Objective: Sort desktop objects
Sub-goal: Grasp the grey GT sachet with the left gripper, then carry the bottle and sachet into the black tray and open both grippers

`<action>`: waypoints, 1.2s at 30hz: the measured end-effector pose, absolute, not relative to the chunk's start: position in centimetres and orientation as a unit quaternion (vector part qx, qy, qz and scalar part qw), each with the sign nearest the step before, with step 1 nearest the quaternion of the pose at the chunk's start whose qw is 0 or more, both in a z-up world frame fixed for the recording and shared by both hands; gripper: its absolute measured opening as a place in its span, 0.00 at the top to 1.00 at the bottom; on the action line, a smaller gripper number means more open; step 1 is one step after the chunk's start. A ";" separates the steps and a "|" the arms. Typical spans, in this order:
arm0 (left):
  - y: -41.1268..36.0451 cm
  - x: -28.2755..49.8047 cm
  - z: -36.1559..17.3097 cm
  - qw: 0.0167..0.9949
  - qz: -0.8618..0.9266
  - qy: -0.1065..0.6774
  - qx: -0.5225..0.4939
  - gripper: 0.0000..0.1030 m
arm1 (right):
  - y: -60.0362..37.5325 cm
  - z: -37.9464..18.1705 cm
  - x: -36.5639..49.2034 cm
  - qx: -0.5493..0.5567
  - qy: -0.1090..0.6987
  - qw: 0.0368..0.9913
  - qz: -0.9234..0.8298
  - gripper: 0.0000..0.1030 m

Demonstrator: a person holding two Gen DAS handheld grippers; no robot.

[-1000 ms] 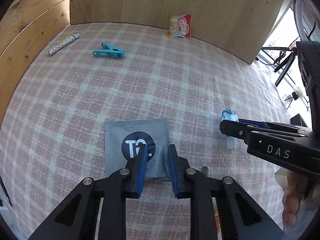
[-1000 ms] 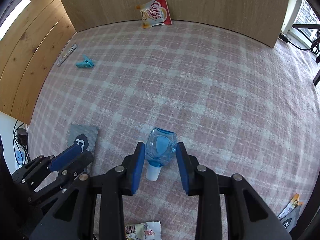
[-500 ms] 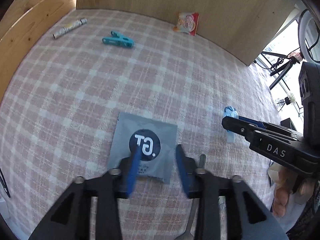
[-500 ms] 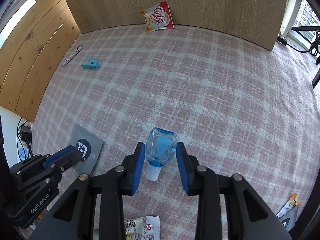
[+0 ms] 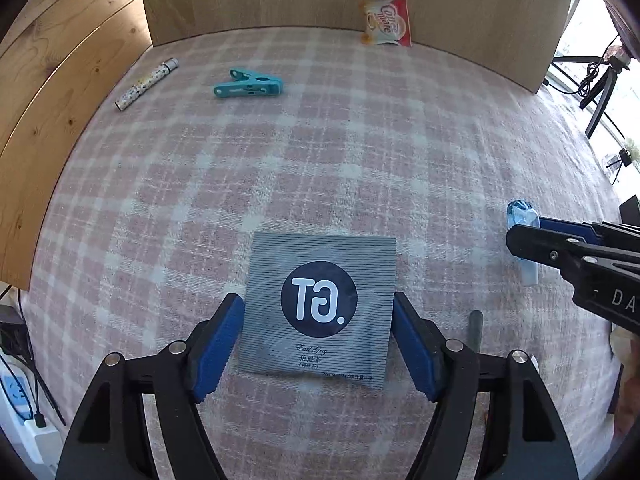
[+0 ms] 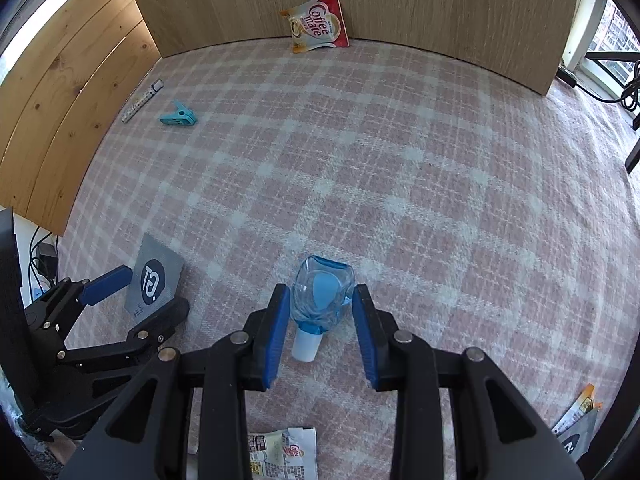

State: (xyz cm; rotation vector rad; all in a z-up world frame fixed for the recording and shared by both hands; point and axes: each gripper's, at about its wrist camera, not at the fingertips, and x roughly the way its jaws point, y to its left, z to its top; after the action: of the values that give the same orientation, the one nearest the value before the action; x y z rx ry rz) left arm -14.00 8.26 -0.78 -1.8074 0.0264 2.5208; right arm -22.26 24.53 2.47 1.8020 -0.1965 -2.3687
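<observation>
Two tools are in my hands, and neither grips anything at this moment. My left tool (image 5: pixel 318 336) stands spread wide, its blue pads on either side of the grey tea sachet (image 5: pixel 320 304), which lies flat on the checked cloth of the bench (image 5: pixel 360 152). My right tool (image 6: pixel 320 320) is also apart, straddling the small clear blue bottle (image 6: pixel 322 300) that lies on its side with its white cap (image 6: pixel 305 347) pointing back toward me; the pads look just beside the bottle's body but I cannot tell whether they touch it.

The sachet worries me most. It is thin and flat, so if I close from the sides the pads may simply slide over it or crumple it rather than lift it, and the cloth could bunch up between the pads. I judge I would need to catch an edge.

The bottle is rounded and smooth. If I close off-centre it may squirt forward out of the pads or roll across the cloth, and squeezing near the cap gives little to hold.

Further out, the teal clip (image 5: pixel 249 85) and the patterned pen (image 5: pixel 147 83) lie well apart near the far left, and the Coffee-mate packet (image 5: pixel 387 22) leans against the wooden back wall. Printed packets (image 6: pixel 283 458) lie close under my right tool, and a careless drag backward could sweep them off.
</observation>
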 end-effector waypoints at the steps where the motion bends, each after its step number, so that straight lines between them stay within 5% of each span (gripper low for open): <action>1: 7.9 -13.8 -0.6 0.018 0.814 0.005 -0.580 0.40 | 24.6 2.4 -22.2 0.603 -0.065 0.079 -0.791 0.69; 5: 6.3 -13.6 -0.1 0.021 0.812 -0.023 -0.582 0.53 | 25.0 2.2 -22.1 0.603 -0.070 0.075 -0.791 0.69; 20: 7.3 -10.9 5.2 0.050 0.835 -0.044 -0.547 0.55 | 28.4 5.4 -19.7 0.573 -0.090 0.064 -0.812 0.69; 36: 26.2 -11.6 9.5 0.210 0.834 0.026 -0.510 0.55 | 43.4 11.9 -8.1 0.513 -0.157 -0.039 -0.843 0.69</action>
State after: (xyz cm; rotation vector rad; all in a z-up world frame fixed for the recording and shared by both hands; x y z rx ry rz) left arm -11.63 26.20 9.54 -1.4181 0.0722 2.3192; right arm -8.14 43.42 11.86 1.6517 -0.5059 -2.7160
